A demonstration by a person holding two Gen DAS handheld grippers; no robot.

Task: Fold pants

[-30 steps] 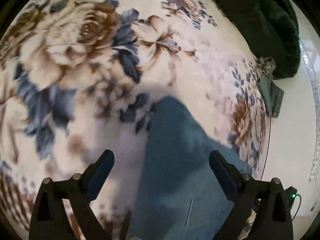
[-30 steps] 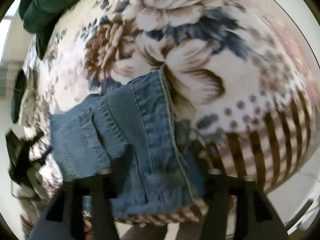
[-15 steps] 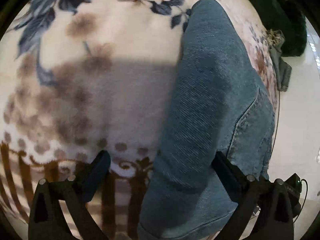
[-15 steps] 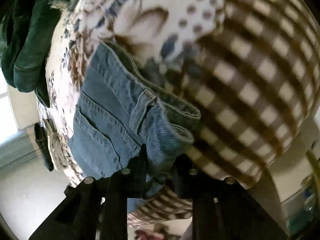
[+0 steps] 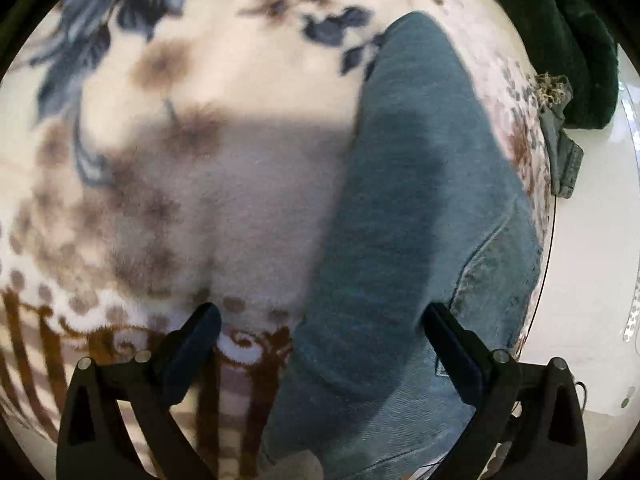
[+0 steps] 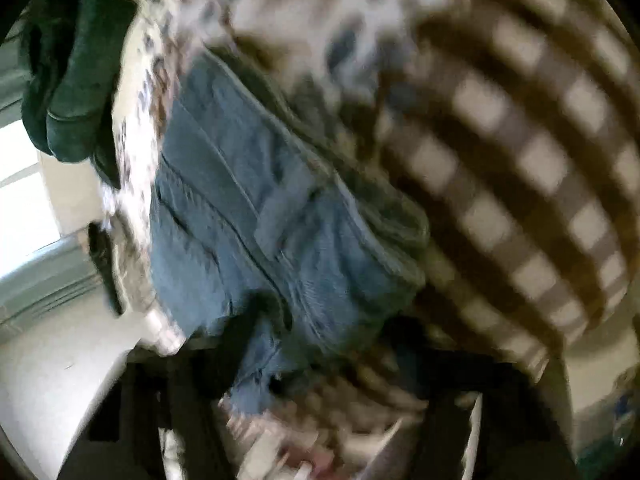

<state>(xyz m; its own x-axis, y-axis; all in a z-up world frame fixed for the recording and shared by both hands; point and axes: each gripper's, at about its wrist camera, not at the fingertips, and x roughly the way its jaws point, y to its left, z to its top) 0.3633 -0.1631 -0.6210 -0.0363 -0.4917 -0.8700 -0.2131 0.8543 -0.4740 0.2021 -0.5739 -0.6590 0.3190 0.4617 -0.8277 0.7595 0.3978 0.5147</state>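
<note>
On a floral blanket [image 5: 248,184], folded blue jeans [image 5: 404,216] lying flat, left tongs [image 5: 320,344] spread open above them, right tongs [image 6: 320,352] blurred, grip state cannot be told, dark green garment [image 6: 76,80] beyond.

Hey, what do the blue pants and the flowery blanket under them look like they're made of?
The blue pants look like denim: a faded blue twill weave with diagonal ribbing, raised stitched seams and a pocket edge, matte finish. The flowery blanket looks like plush fleece, probably synthetic: a soft fuzzy nap blurs the printed blue and brown flowers and the brown stripes at its border. The fibre itself cannot be told from the look alone.
</note>
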